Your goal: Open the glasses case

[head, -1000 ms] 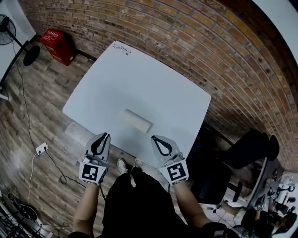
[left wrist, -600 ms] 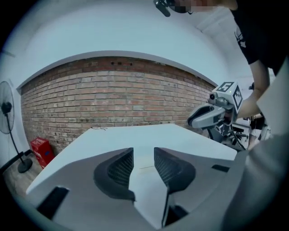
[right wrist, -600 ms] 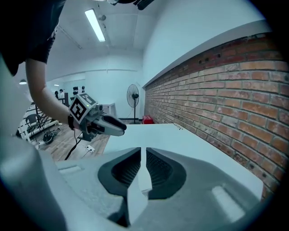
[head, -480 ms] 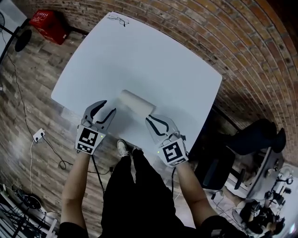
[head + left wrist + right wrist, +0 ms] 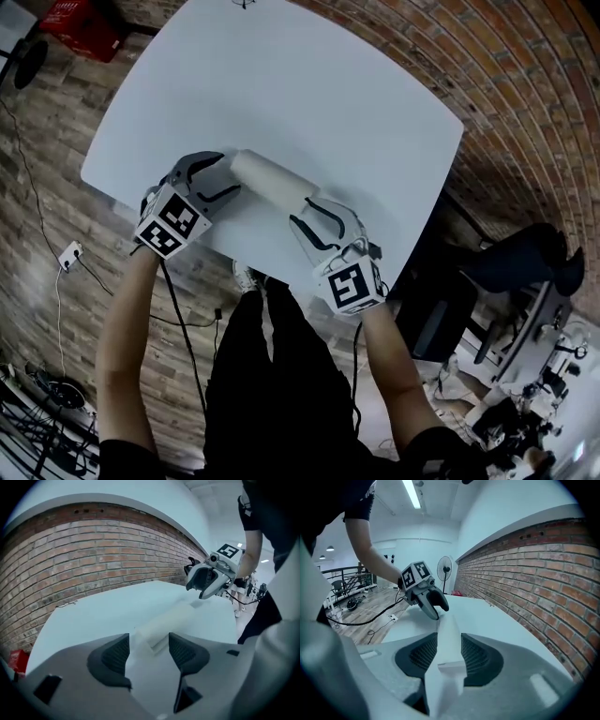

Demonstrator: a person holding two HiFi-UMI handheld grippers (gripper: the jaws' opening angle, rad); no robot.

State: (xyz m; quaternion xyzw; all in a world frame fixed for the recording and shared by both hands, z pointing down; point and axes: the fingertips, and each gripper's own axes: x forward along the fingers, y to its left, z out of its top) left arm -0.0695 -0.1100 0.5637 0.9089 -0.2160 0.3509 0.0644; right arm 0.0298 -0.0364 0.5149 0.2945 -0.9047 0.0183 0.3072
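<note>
Case position: the white glasses case [image 5: 272, 180] lies shut on the white tabletop [image 5: 309, 84], close to the near edge and roughly parallel to it, well clear of the far edge. Left gripper [image 5: 225, 176] is at the case's left end and right gripper [image 5: 305, 214] at its right end, both pointing down at the tabletop and facing each other along the case. Left jaws have just been opening and stand spread wide. The case end sits between the tips, gaps show on both sides, and the pads are off it. Right jaws have also just been opening and stand partly spread. The case end runs between the pads with only slim gaps, and I see no squeeze. Print in view: black-and-white square markers on each gripper's cube, pattern only. A small dark wiry thing [image 5: 244, 3] lies at the tabletop's far edge, too small to identify. A brick wall [image 5: 525, 84] runs beyond the far and right edges. A red crate [image 5: 70, 19] stands on the wood floor off the far left corner, and any marking on it is too small to read.
</note>
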